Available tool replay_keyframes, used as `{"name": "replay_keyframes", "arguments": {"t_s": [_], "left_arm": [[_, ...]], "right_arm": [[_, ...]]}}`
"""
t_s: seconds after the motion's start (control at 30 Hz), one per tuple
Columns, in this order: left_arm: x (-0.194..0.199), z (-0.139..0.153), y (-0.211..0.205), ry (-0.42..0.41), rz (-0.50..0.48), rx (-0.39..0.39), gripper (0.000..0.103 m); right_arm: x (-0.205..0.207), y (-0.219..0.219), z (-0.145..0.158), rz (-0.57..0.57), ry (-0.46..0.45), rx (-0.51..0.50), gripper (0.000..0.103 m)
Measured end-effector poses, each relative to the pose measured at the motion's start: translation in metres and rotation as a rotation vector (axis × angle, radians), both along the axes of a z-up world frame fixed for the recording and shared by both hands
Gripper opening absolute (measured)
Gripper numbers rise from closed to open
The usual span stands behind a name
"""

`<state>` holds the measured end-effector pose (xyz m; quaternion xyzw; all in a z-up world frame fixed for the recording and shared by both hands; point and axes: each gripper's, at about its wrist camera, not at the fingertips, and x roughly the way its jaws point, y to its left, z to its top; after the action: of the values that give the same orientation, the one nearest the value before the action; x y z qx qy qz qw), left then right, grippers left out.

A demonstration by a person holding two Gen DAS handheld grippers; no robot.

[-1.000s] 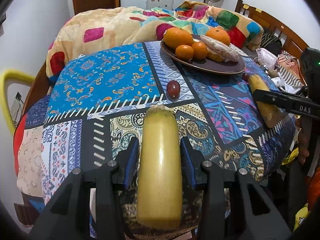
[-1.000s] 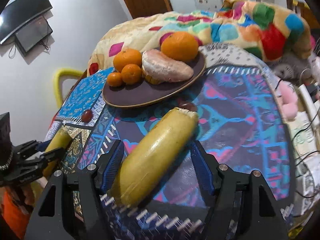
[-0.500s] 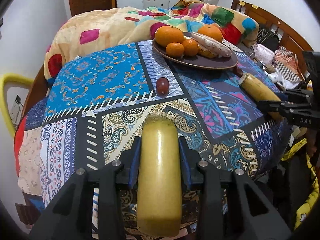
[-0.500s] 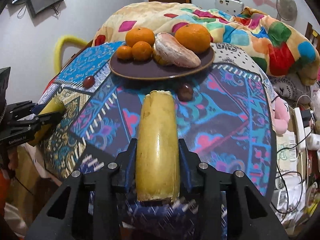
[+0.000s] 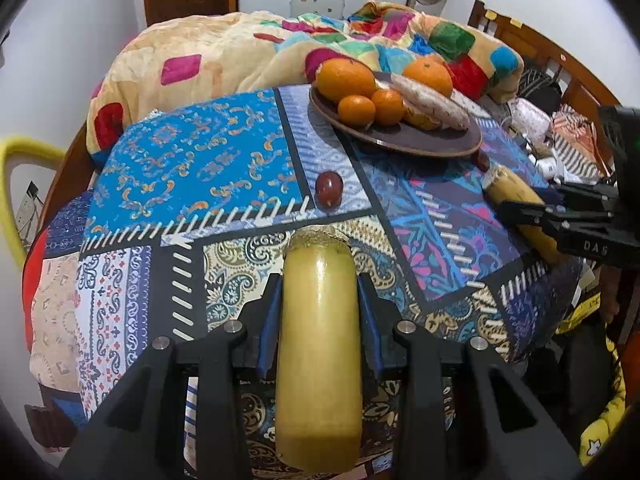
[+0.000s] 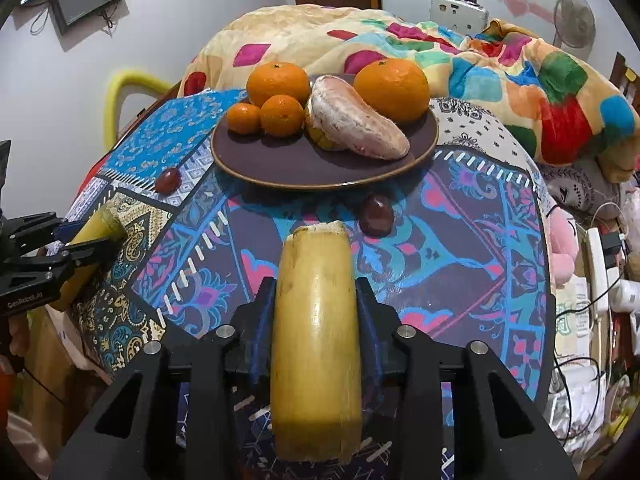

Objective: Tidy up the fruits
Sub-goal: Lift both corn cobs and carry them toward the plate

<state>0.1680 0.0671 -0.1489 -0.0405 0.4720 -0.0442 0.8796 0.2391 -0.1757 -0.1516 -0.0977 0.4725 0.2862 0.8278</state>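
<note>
Left gripper (image 5: pixel 319 300) and right gripper (image 6: pixel 316 300) have each closed on one banana piece; beyond the fingers, four oranges on one plate (image 6: pixel 280 168), two chestnuts

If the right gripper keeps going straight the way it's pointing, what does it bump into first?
Probably the small dark red fruit lying just beyond the tip of the yellow fruit piece that the right gripper holds, then the brown plate. Depth is hard to judge.

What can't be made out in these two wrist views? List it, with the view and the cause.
- Near end of the yellow banana piece, left wrist view: cut off by the bottom edge.
- Yellowish fruit on the dark brown plate, right wrist view: mostly hidden behind the pale peeled pomelo segment.
- Second small dark red fruit, left wrist view: half hidden behind the plate rim.
</note>
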Motion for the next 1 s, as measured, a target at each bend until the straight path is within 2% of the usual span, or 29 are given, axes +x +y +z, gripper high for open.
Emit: {"name": "replay_keyframes", "arguments": {"t_s": [0.3, 0.43, 0.73, 1.0], "left_arm": [[-0.02, 0.047, -0.012, -0.133, -0.004, 0.031, 0.036], [-0.026, 0.064, -0.019, -0.182, -0.011, 0.037, 0.036], [-0.017, 0.086, -0.032, -0.236, -0.027, 0.005, 0.036], [0.002, 0.096, -0.04, -0.257, -0.041, -0.004, 0.036]], "right_arm": [[-0.017, -0.017, 0.028, -0.038, -0.073, 0.097, 0.035], [-0.027, -0.019, 0.05, -0.045, -0.147, 0.114, 0.035], [-0.035, -0.015, 0.083, -0.032, -0.247, 0.146, 0.035], [-0.031, -0.011, 0.093, -0.013, -0.291, 0.127, 0.034]]}}
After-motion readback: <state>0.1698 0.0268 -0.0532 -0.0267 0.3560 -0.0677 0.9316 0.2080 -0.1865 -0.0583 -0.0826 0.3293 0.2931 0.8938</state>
